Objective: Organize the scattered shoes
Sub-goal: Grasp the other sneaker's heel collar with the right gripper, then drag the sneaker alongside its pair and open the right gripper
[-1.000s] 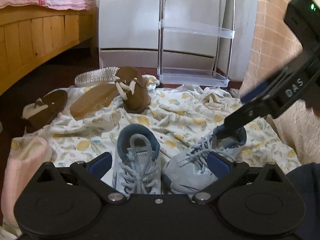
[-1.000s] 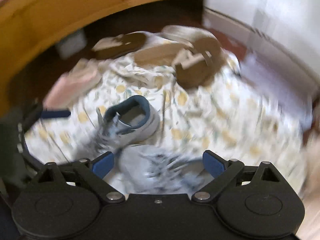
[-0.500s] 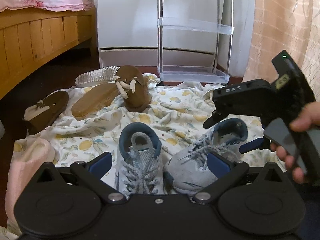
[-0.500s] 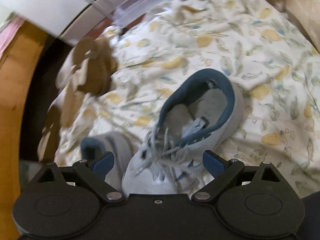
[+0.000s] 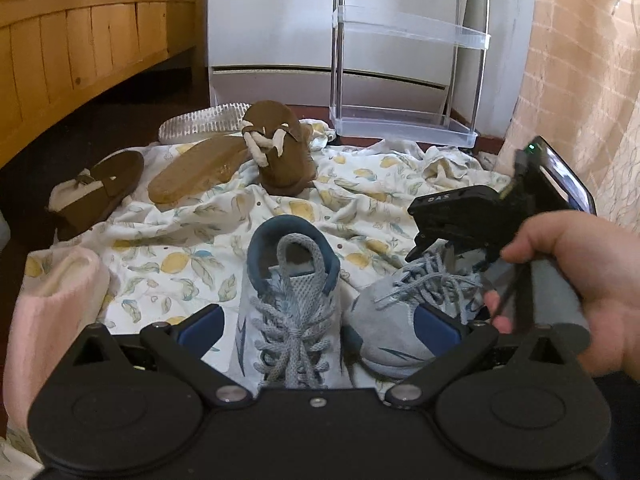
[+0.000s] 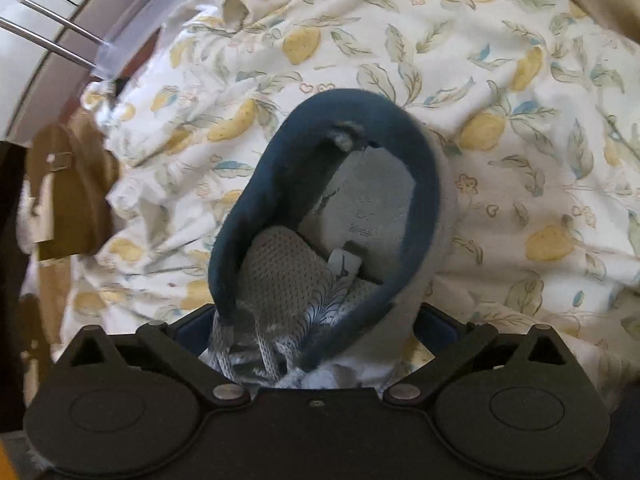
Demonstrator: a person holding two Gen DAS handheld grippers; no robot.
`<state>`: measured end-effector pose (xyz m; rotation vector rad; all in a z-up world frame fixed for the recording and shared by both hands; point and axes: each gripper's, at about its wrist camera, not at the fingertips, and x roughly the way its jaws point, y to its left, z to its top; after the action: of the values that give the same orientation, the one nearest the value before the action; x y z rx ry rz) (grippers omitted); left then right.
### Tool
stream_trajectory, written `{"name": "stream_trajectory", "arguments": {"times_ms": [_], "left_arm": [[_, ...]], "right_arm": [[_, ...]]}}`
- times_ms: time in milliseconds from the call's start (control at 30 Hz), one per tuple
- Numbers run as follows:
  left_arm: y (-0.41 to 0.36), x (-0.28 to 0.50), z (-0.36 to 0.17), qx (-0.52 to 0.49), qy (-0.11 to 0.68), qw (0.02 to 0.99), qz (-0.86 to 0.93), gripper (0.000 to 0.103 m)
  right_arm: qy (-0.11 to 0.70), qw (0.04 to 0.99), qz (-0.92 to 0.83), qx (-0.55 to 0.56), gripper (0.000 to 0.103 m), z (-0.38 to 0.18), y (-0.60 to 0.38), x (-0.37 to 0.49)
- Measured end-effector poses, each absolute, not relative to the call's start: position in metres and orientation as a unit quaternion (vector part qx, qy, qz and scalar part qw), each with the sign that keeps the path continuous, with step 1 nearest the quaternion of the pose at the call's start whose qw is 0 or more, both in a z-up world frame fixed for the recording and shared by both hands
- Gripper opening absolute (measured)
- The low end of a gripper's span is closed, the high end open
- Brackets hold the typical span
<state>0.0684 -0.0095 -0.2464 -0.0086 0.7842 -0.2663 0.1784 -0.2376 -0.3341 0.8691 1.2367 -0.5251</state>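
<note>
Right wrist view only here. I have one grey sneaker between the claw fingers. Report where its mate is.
Observer: The second grey sneaker stands upright on the lemon-print sheet, right beside yours, between the fingers of the open left claw.
Operator: Tell me what is holding my claw.
Observer: A hand is wrapped around the handle of the right claw, and the claw's body sits over the heel end of your sneaker.
Operator: Name something else I can't see.
Observer: A pink slipper lies at the sheet's left edge, close to the left claw.
</note>
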Motion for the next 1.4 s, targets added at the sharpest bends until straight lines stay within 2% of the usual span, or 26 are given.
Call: {"name": "stream_trajectory", "arguments": {"times_ms": [133, 233, 500, 600, 967, 1133, 1400], "left_arm": [[-0.008, 0.070, -0.248, -0.002, 0.383, 0.915, -0.127, 0.103], [-0.005, 0.074, -0.249, -0.004, 0.385, 0.915, -0.120, 0.103], [0.002, 0.075, -0.248, -0.021, 0.385, 0.916, -0.111, 0.103], [0.002, 0.076, -0.248, -0.021, 0.385, 0.916, -0.113, 0.103], [0.000, 0.071, -0.239, -0.014, 0.370, 0.922, -0.117, 0.103], [-0.001, 0.068, -0.235, -0.011, 0.363, 0.924, -0.119, 0.103], [-0.002, 0.069, -0.234, -0.007, 0.364, 0.924, -0.119, 0.103]], "right_arm": [[0.563, 0.704, -0.225, 0.371, 0.103, -0.349, -0.238, 0.182], [0.552, 0.700, -0.200, 0.405, 0.103, -0.360, -0.252, 0.175], [0.544, 0.734, -0.165, 0.373, 0.103, -0.356, -0.245, 0.170], [0.538, 0.752, -0.135, 0.355, 0.100, -0.350, -0.244, 0.166], [0.517, 0.819, -0.041, 0.245, 0.099, -0.276, -0.240, 0.159], [0.533, 0.830, 0.032, 0.161, 0.099, -0.242, -0.235, 0.158], [0.577, 0.806, 0.123, 0.050, 0.099, -0.251, -0.198, 0.171]]}}
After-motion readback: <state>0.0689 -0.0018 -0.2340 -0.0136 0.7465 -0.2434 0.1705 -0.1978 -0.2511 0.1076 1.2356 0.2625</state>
